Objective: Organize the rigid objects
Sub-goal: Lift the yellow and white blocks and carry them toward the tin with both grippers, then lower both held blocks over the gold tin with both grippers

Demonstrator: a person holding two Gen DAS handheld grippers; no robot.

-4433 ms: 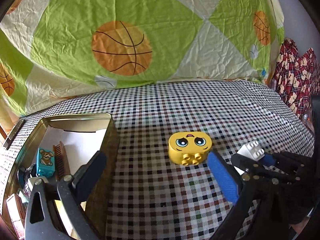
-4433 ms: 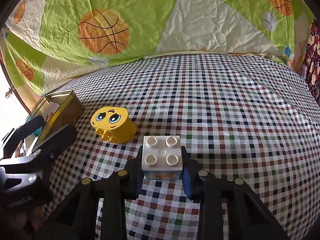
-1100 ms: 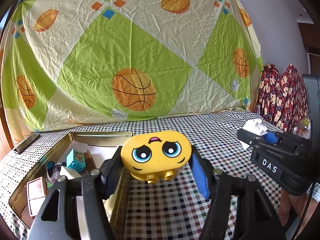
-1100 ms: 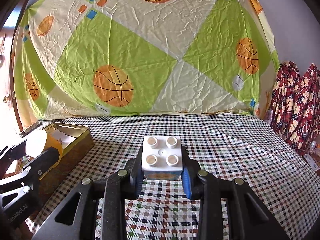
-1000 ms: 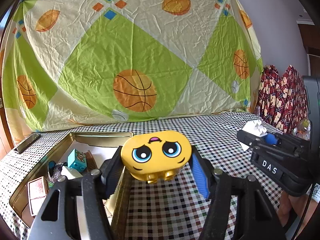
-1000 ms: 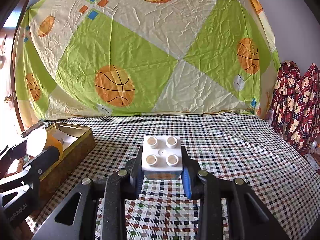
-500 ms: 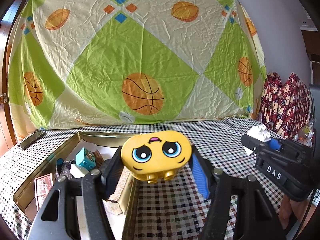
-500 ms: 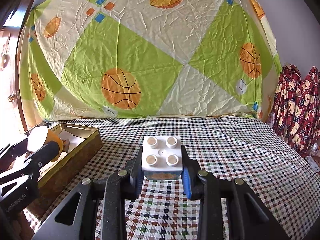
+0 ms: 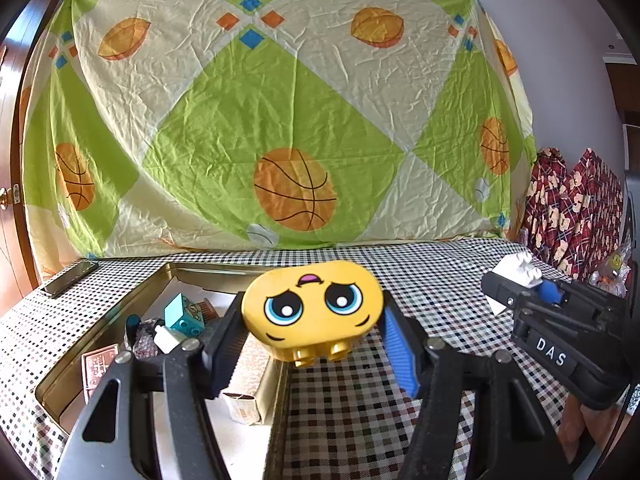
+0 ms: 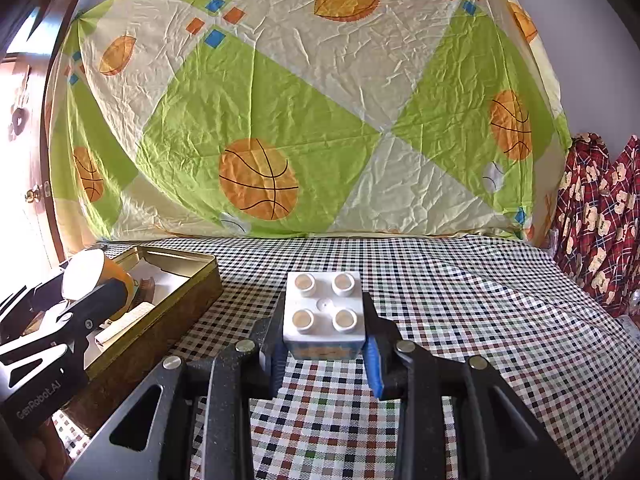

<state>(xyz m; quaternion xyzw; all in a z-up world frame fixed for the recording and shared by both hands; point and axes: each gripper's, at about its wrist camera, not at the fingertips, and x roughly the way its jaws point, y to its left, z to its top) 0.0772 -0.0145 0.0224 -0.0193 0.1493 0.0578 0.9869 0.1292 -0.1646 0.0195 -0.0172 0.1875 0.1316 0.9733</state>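
We note the left tongs (image 9: 314, 342) clamped on the yellow face block (image 9: 313, 309) above the tin box's (image 9: 120, 312) right edge, while the right tongs (image 10: 325, 350) grip the white block (image 10: 324, 311) over the checkered table (image 10: 480, 320).

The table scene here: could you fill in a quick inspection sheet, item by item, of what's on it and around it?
Surface: checked tablecloth, wrinkled at right.
Job's things: yellow face block held above gold tin; white studded block held over the cloth.
Clutter: teal block, small boxes and oddments inside the tin; phone at the far left corner.
Grippers: left hand-held gripper shut on the yellow block; right hand-held gripper shut on the white block.
Cables: nothing seen.
Surroundings: basketball-print sheet behind; red patterned fabric at right.
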